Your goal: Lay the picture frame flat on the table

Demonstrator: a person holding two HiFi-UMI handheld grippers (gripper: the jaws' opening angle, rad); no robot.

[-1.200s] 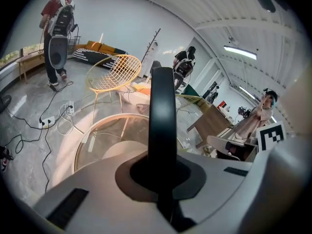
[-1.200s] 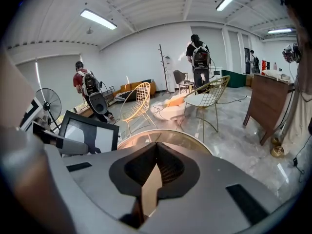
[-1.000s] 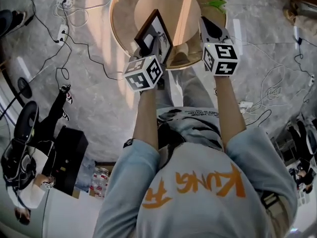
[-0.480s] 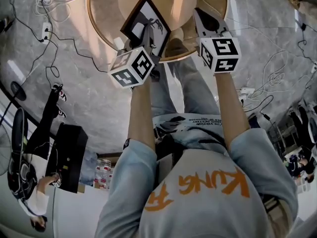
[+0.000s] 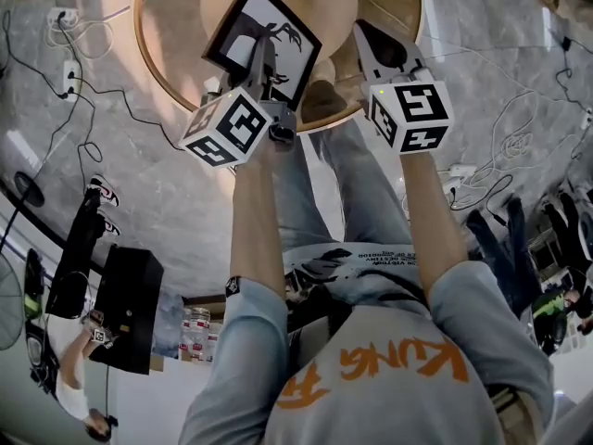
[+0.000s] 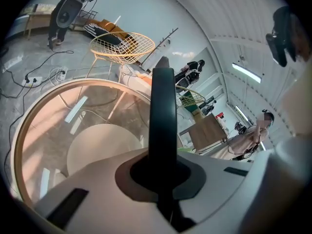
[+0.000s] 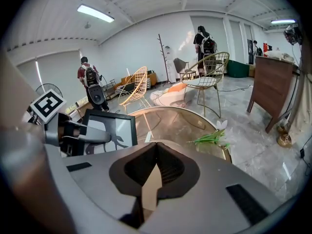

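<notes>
The picture frame [image 5: 264, 37], black-rimmed with a dark stag shape on white, hangs tilted over the near part of the round glass table [image 5: 156, 58]. My left gripper [image 5: 265, 66] is shut on its near edge. In the left gripper view the frame [image 6: 162, 106] runs edge-on up out of the jaws [image 6: 162, 172]. The right gripper view shows the frame [image 7: 113, 130] at the left with the left gripper's fingers [image 7: 80, 133] clamped on it. My right gripper [image 5: 363, 31] hovers to the frame's right over the table rim, shut and holding nothing [image 7: 155, 147].
A green sprig with a white flower [image 7: 213, 138] lies on the table's far right side. Cables and a power strip [image 5: 65, 17] trail over the grey floor at the left. Wire chairs [image 7: 207, 74], a wooden cabinet [image 7: 273, 87] and people stand beyond.
The left gripper has carried the frame further out over the table and turned it, so more of its face shows. The right gripper has kept its place beside it.
</notes>
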